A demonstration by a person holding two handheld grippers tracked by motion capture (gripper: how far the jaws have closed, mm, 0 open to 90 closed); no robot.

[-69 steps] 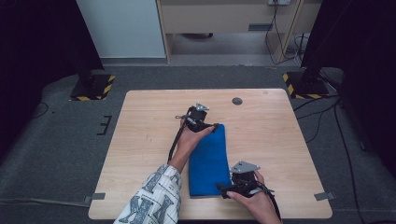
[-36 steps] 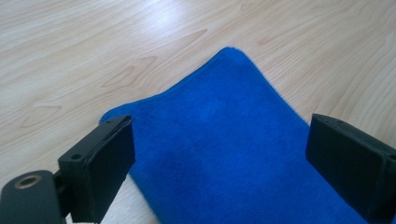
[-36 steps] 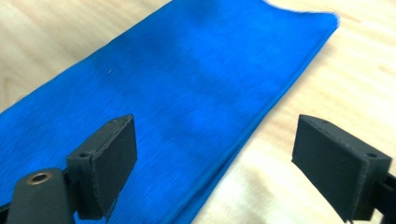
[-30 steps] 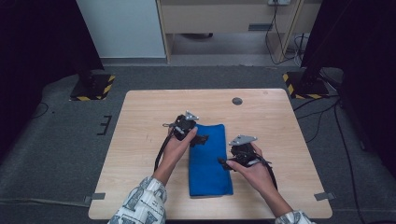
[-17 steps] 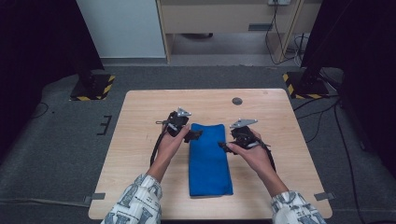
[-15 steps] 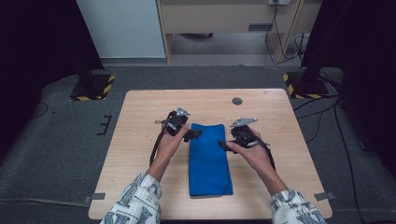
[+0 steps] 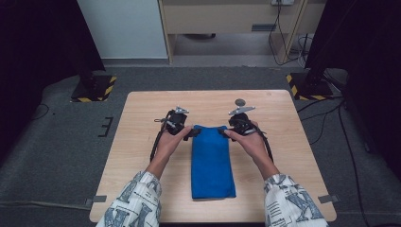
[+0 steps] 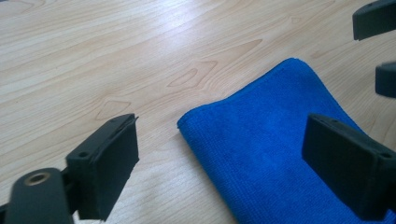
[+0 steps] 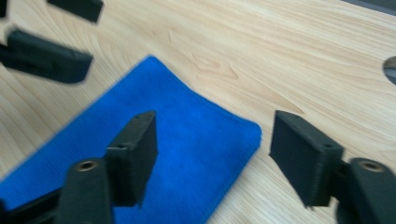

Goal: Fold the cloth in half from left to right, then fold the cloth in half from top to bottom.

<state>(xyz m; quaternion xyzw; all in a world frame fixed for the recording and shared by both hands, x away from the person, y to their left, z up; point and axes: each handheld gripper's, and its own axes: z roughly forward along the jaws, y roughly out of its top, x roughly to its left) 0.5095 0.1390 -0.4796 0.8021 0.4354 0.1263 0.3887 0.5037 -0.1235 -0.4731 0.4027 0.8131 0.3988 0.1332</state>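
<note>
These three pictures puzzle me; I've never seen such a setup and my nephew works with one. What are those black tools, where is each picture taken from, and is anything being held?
A person sits at a light wooden table and holds a black two-jaw hand gripper in each hand: the left gripper and the right gripper. The high view looks down from above. The other two pictures come from small cameras riding on each gripper, looking along its own jaws.

On the table lies a folded blue microfibre cloth, long and narrow. Each gripper is at one far corner of it. Both pairs of jaws have just been closing, each with a corner of the cloth between them, but the pads do not press on it yet, so nothing is held. A small dark round spot sits farther back.
</note>
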